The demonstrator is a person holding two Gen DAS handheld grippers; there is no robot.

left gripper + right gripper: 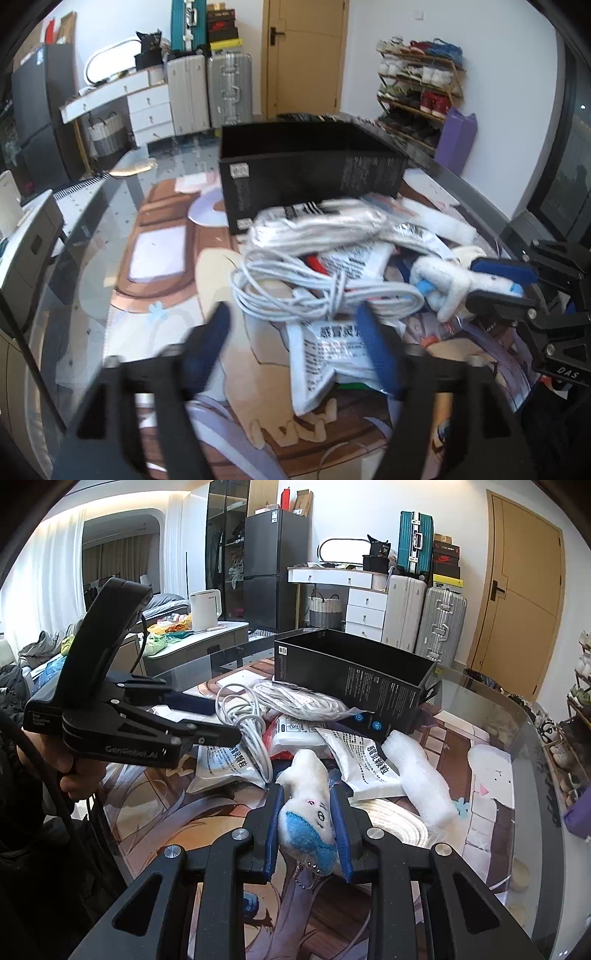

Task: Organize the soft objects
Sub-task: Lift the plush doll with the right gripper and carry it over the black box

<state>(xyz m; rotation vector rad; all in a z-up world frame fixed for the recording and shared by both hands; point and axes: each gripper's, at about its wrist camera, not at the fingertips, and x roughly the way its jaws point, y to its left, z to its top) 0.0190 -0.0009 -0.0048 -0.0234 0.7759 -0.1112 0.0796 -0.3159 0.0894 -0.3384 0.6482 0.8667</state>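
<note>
My right gripper [306, 794] is shut on a small white plush toy with blue hair [308, 812] and holds it over the table; the toy also shows in the left wrist view [454, 284] between the right gripper's fingers [502, 271]. My left gripper [295, 314] is open and empty, just short of a coiled white cable [314, 291]. White medicine sachets [332, 354] lie under and around the cable. An open black box [310, 162] stands behind the pile. In the right wrist view the left gripper [221, 720] hovers over the cable [251, 734].
A white foam piece [424, 779] and a coil of white rope [395, 823] lie right of the toy. The glass table [517, 746] covers a printed mat. Suitcases [229, 92], a white dresser [147, 107], a shoe rack [421, 88] and a door [303, 55] stand behind.
</note>
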